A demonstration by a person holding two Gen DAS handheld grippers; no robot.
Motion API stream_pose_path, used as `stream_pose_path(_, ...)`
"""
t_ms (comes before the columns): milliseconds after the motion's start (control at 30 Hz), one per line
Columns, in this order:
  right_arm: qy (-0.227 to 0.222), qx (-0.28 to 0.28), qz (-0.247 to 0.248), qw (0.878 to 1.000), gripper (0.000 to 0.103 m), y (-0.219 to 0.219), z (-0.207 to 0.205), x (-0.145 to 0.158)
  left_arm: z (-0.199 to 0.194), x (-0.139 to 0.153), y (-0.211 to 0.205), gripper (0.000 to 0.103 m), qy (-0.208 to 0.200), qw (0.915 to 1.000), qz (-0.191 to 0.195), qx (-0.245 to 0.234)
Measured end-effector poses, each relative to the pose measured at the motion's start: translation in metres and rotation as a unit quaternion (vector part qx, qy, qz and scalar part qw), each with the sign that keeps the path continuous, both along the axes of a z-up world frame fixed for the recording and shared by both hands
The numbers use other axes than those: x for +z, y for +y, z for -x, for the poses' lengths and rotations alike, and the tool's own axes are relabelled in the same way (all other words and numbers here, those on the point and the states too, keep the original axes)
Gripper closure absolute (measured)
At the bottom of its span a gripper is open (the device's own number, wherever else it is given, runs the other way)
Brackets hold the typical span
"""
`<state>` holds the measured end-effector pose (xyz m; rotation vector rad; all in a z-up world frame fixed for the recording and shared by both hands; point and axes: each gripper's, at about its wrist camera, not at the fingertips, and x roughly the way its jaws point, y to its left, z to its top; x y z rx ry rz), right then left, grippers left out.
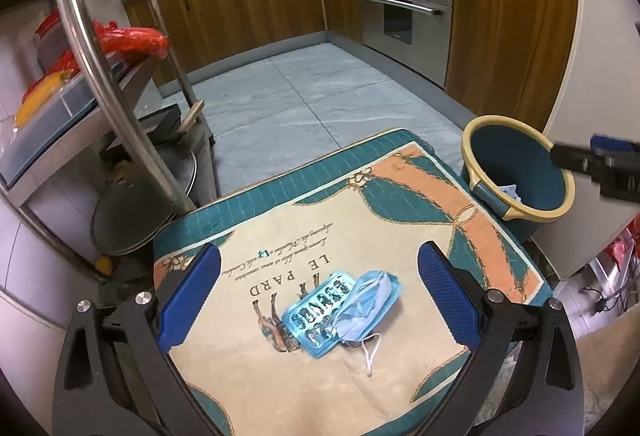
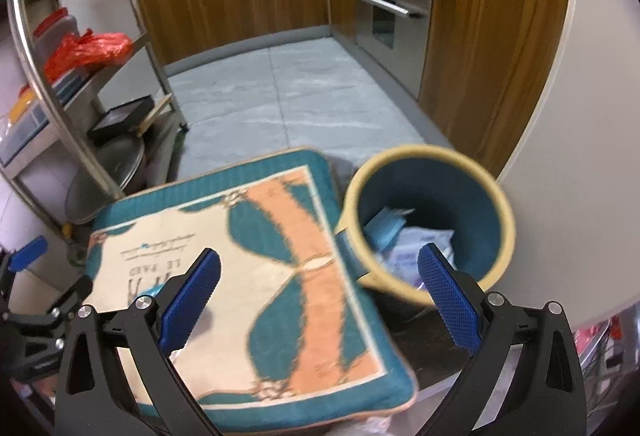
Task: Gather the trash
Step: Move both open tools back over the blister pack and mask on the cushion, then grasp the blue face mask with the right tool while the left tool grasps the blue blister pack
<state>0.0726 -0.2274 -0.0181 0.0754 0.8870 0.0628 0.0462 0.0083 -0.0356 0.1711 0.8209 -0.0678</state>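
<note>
Lying dead ahead of the left gripper, on the cream, teal and orange printed cushion: a crumpled pale-blue disposable face mask overlapping the right end of a flat turquoise blister-style wrapper, both resting between the lines of the two blue-padded fingers. Jaws standing wide apart, gripping nothing. Running diagonally, the wrapper's long axis, from near-left to far-right, so calling, probably, for a slight wrist turn before closing across the narrow side. White ear loop trailing toward the camera. Sitting well off to the right, past the cushion's far corner, the round teal bin with a cream rim, already holding some paper scraps. Hovering over that bin's near edge, the right gripper, likewise spread and empty, farther from the mask than the left one.
</note>
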Motion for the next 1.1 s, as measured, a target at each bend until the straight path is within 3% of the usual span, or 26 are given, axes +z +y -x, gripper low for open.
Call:
stream_pose_path(300, 0.037, 0.038, -0.008, 0.999, 0.005, 0.052, 0.008, -0.031, 0.009, -0.011, 0.042, 0.006, 0.010, 0.9995, -0.013, 0.027)
stream_pose_path(467, 0.063, 0.063, 0.026, 0.996, 0.005, 0.088, 0.003, -0.057, 0.011, -0.021, 0.072, 0.006, 0.020, 0.9983, -0.012, 0.054)
stream_pose_path(633, 0.085, 0.081, 0.026, 0.993, 0.005, 0.118, -0.005, -0.074, 0.009, -0.035, 0.098, 0.006, 0.038, 0.9963, -0.020, 0.074)
stream_pose_path(1100, 0.155, 0.081, 0.027, 0.984, 0.007, 0.152, -0.034, -0.123, -0.005, -0.063, 0.114, 0.006, 0.065, 0.9945, -0.041, 0.072)
